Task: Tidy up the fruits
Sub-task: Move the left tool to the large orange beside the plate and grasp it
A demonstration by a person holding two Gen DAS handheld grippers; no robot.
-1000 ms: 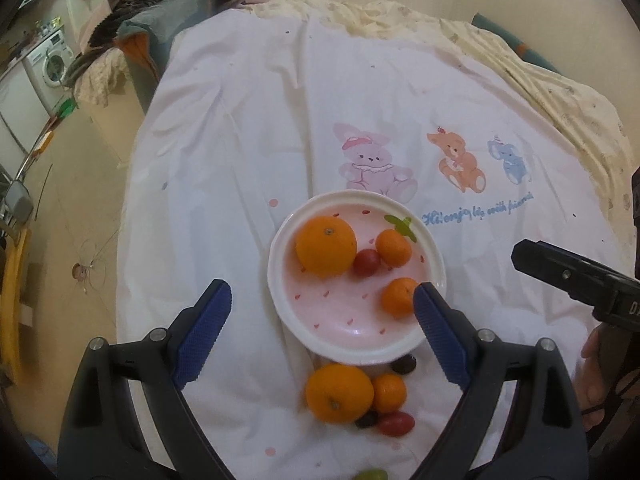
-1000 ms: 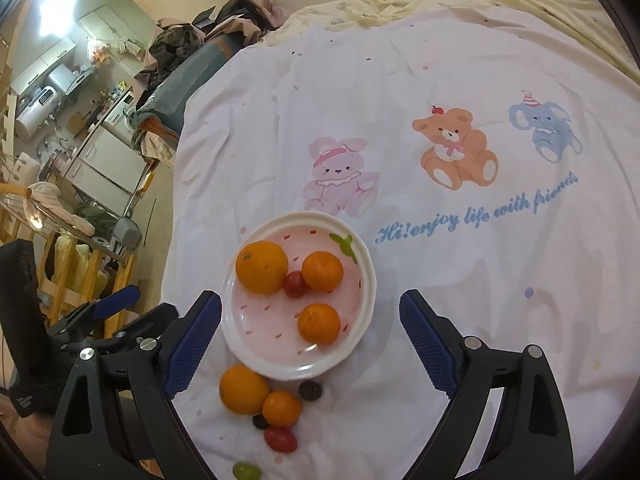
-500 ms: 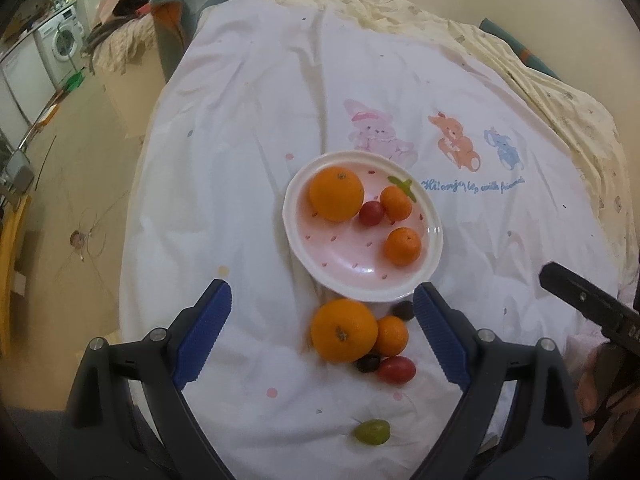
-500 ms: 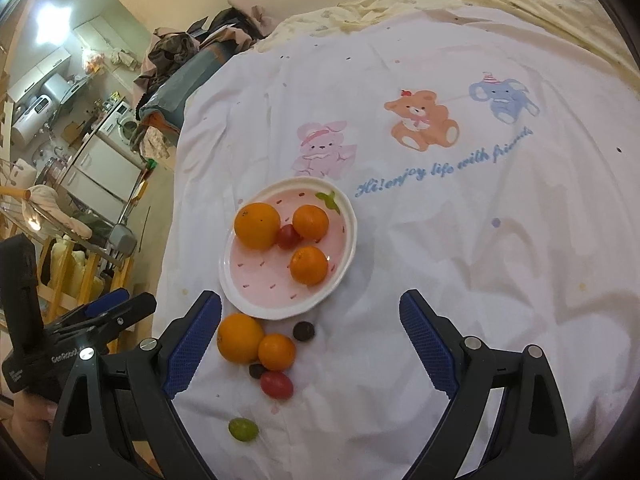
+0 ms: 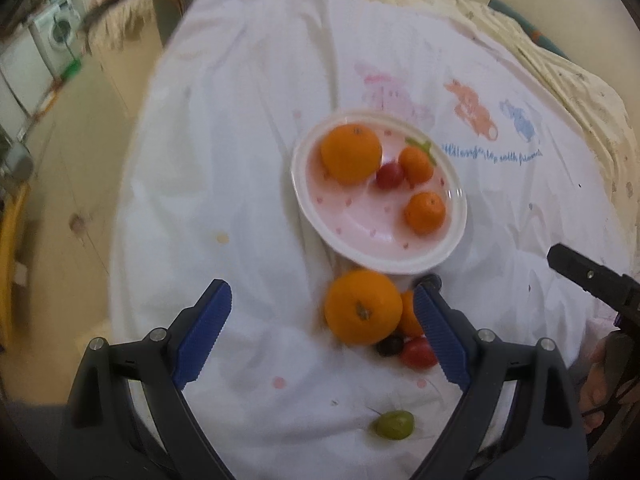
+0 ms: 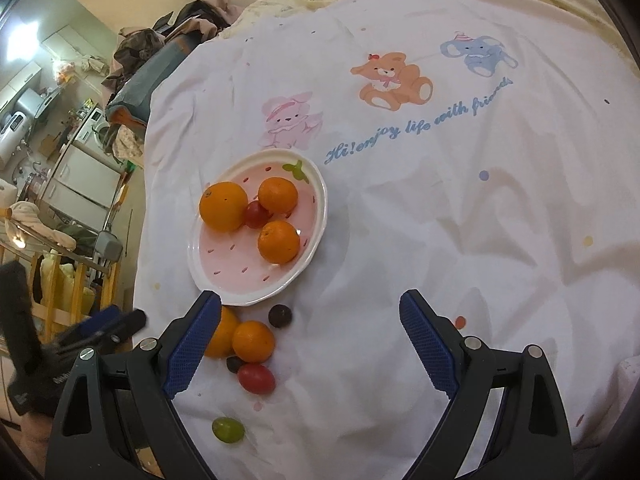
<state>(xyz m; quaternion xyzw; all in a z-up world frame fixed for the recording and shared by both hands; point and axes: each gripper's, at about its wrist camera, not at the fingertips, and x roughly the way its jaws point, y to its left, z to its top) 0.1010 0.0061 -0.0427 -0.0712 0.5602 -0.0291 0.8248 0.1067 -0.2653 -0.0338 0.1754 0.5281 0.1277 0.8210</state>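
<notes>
A pink strawberry-pattern plate (image 5: 360, 256) (image 6: 224, 280) holds a large orange (image 5: 351, 153), two small oranges and a red cherry tomato (image 5: 390, 176). In front of it on the white cloth lie a large orange (image 5: 362, 307), a small orange (image 6: 253, 341), a red tomato (image 6: 256, 378), two dark grapes (image 6: 279, 315) and a green grape (image 5: 393, 424) (image 6: 228, 430). My left gripper (image 5: 322, 336) is open and empty, with the loose large orange between its fingers. My right gripper (image 6: 310, 344) is open and empty above the loose fruit.
The white cartoon-print cloth (image 6: 400, 80) covers a bed, with a cream blanket (image 5: 560, 64) at its far edge. A floor with a washing machine (image 5: 56, 32) and piled clothes (image 6: 172, 40) lies to the left. The right gripper's body (image 5: 592, 280) shows at the right of the left wrist view.
Both grippers have pulled back from the plate toward the near edge, so the loose fruit and green grape have come into fuller view. The left gripper has since moved closer to the loose orange.
</notes>
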